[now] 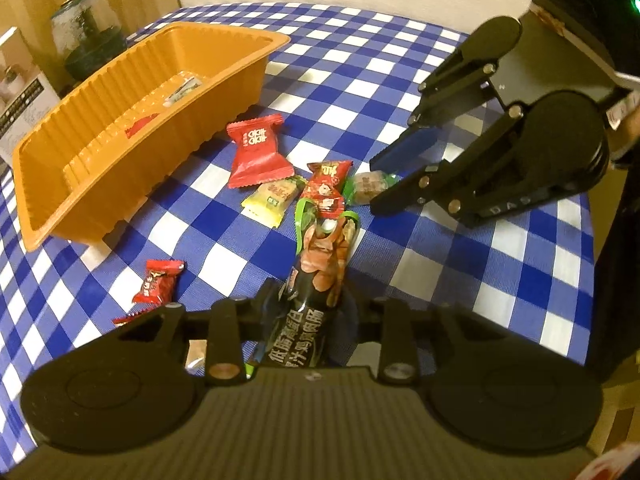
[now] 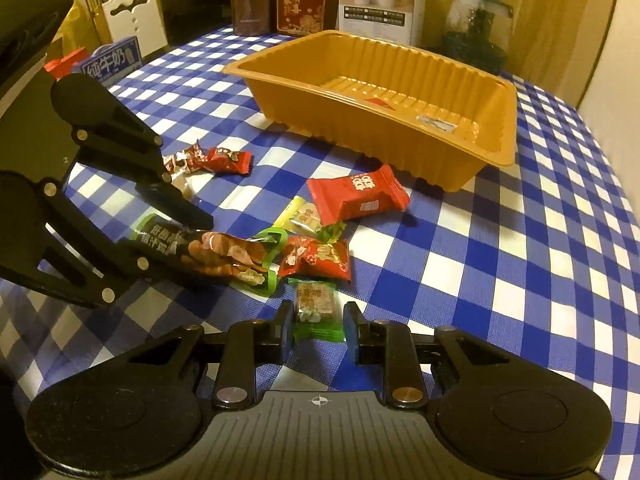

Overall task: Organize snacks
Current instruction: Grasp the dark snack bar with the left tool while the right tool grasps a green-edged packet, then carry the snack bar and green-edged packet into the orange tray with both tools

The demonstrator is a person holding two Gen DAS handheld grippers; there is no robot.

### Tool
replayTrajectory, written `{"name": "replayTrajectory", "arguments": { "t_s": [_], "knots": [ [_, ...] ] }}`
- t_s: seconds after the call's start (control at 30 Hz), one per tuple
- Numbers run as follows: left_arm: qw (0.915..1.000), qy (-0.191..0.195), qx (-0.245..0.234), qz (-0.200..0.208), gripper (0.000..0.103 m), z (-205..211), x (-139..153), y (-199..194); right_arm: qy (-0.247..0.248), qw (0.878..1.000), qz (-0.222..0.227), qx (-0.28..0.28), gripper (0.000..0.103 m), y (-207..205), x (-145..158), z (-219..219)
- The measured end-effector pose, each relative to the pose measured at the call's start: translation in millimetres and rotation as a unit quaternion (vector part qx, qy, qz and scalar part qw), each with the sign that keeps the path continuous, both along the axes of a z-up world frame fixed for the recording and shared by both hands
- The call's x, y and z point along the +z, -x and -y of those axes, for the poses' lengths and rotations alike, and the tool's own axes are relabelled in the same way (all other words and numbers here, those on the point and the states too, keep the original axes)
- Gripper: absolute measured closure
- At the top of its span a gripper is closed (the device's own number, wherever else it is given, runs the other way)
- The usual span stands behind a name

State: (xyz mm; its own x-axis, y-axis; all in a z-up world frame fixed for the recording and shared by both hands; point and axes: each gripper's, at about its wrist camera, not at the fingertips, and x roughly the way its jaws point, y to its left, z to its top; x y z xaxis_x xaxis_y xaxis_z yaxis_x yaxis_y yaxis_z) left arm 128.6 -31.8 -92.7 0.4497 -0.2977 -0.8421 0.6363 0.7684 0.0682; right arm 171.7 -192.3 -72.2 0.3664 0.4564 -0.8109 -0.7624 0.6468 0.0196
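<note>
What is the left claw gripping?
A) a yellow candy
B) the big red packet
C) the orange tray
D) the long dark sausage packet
D: the left gripper is clamped on the long dark sausage packet, while the big red packet lies loose beside the orange tray.

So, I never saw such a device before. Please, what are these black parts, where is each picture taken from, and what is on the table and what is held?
The black parts are two hand-held grippers, each with two fingers and a camera looking along them. One picture is from the left gripper, the other from the right gripper; each also shows the other from the side.

On the blue checked tablecloth stands an orange tray with a few wrappers inside. In front lie loose snacks, such as a red packet and a yellow candy.

The left gripper is closed on a long dark sausage packet. The right gripper is closed on a small green-wrapped candy.
</note>
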Motion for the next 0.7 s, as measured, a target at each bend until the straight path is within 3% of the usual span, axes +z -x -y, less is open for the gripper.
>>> {"name": "replayTrajectory", "arguments": {
  "t_s": [0.27, 0.7],
  "knots": [
    [0.9995, 0.013, 0.028, -0.007, 0.073, -2, 2, 2, 0.008, 1.0, -0.008, -0.021, 0.078, 0, 3, -5],
    [0.9908, 0.07, 0.116, -0.006, 0.074, -20, 28, 4, -0.036, 0.996, 0.009, -0.079, 0.079, 8, 25, -1]
  ]
}}
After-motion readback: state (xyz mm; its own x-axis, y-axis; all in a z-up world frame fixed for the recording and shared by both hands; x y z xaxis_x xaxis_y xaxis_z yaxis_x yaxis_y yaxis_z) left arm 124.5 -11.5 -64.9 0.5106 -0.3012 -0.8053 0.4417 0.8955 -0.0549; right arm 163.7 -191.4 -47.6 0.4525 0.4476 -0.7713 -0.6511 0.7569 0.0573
